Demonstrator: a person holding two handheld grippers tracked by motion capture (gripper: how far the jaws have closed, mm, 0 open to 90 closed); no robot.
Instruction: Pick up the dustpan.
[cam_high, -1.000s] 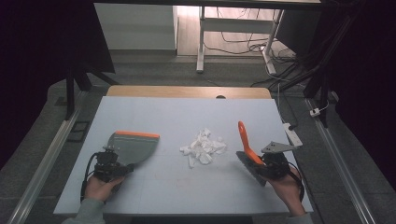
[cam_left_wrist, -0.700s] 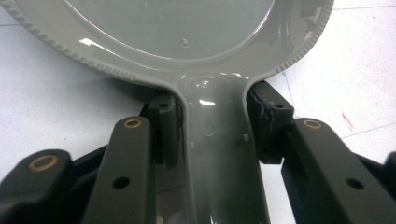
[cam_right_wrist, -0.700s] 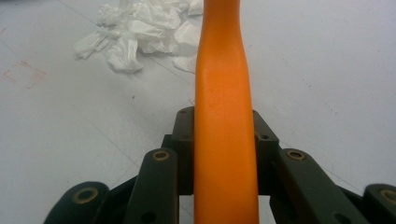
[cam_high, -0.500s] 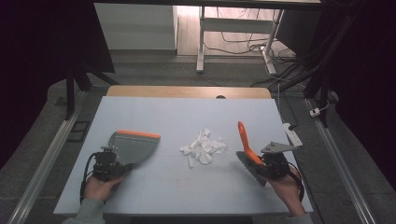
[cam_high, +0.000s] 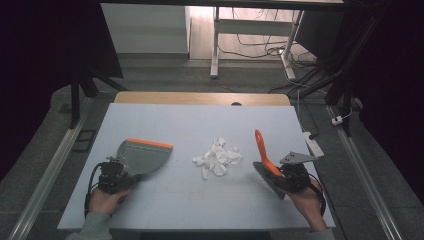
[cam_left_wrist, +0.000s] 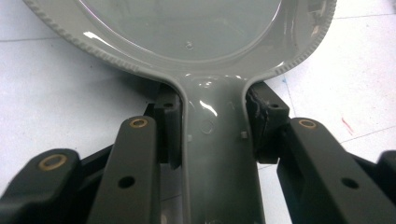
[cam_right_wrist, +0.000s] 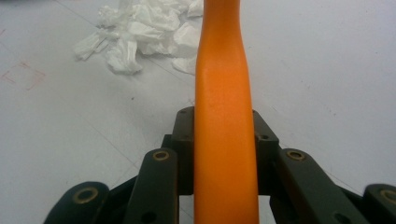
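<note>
A grey dustpan (cam_high: 145, 156) with an orange front lip lies flat on the pale blue table (cam_high: 200, 120), left of centre. My left gripper (cam_high: 117, 177) is shut on its grey handle (cam_left_wrist: 212, 154), with a pad pressed against each side. A pile of crumpled white tissue (cam_high: 217, 157) sits in the middle of the table, between the two tools. To its right, my right gripper (cam_high: 287, 177) is shut on a brush with an orange handle (cam_high: 261, 147) and dark bristles near the gripper. In the right gripper view the handle (cam_right_wrist: 224, 93) points toward the tissue (cam_right_wrist: 140, 28).
A wooden strip (cam_high: 200, 98) runs along the table's far edge. A white power strip (cam_high: 312, 142) lies at the right edge. Metal rails flank the table on the floor, and a white desk frame (cam_high: 216, 45) with cables stands beyond.
</note>
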